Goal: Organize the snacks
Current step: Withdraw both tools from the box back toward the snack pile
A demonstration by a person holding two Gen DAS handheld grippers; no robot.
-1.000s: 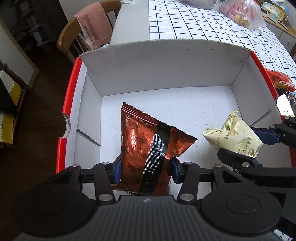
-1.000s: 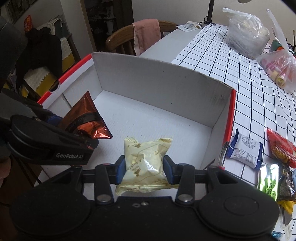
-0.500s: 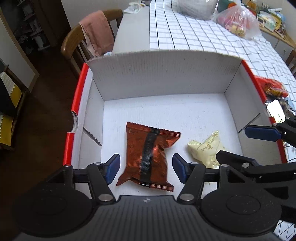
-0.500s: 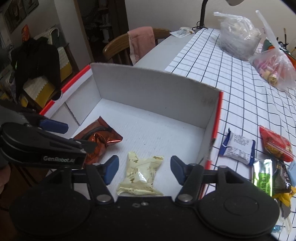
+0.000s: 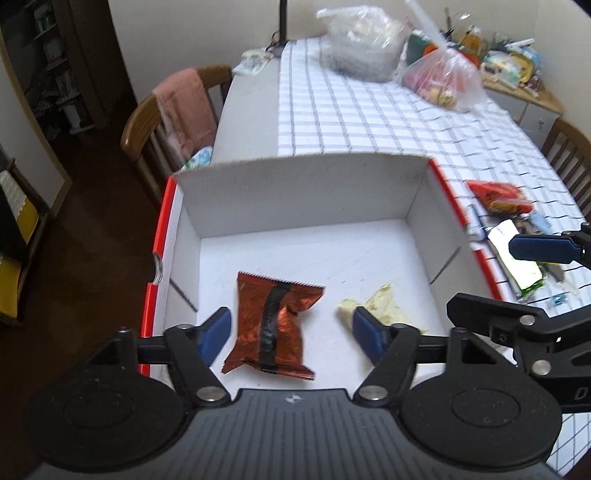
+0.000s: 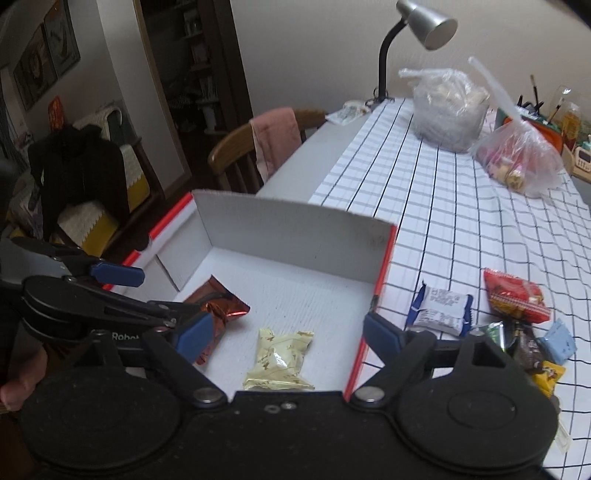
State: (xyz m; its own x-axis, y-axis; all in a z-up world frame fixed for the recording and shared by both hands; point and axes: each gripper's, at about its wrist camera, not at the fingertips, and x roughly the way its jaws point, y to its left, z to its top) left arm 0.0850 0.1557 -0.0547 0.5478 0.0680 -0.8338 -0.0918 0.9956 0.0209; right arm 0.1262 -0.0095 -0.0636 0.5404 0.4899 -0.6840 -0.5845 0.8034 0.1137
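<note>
Wooden chair [image 6: 236,155]: we see it at the far left of the table, a pink towel [image 6: 275,142] draped over its back.
White box [image 5: 295,192]: we see an open cardboard box with red outer edges, sitting at the near left corner of the table.
Left gripper [image 5: 291,332]: we hold it above the near edge of the box, its blue fingers spread wide and gripping nothing; the brown packet shows between them from above.
Brown snack packet [image 5: 273,325]: we find it lying flat on the box floor, toward the left side, its black stripe facing up.
Cream snack packet [image 6: 280,360]: we find it flat on the box floor, just right of the brown packet and apart from it.
Right gripper [image 6: 284,336]: we hold it over the near right part of the box, fingers spread and empty; its right finger sits over the red box wall.
Checkered tablecloth [image 6: 461,229]: we see it covering the table to the right of the box.
Loose snacks [image 6: 517,321]: we see a white and blue packet, a red packet and several small wrappers clustered on the cloth beside the box's right wall.
Plastic bags [image 6: 448,107]: we see two filled bags at the far end of the table, near a desk lamp [image 6: 424,33].
</note>
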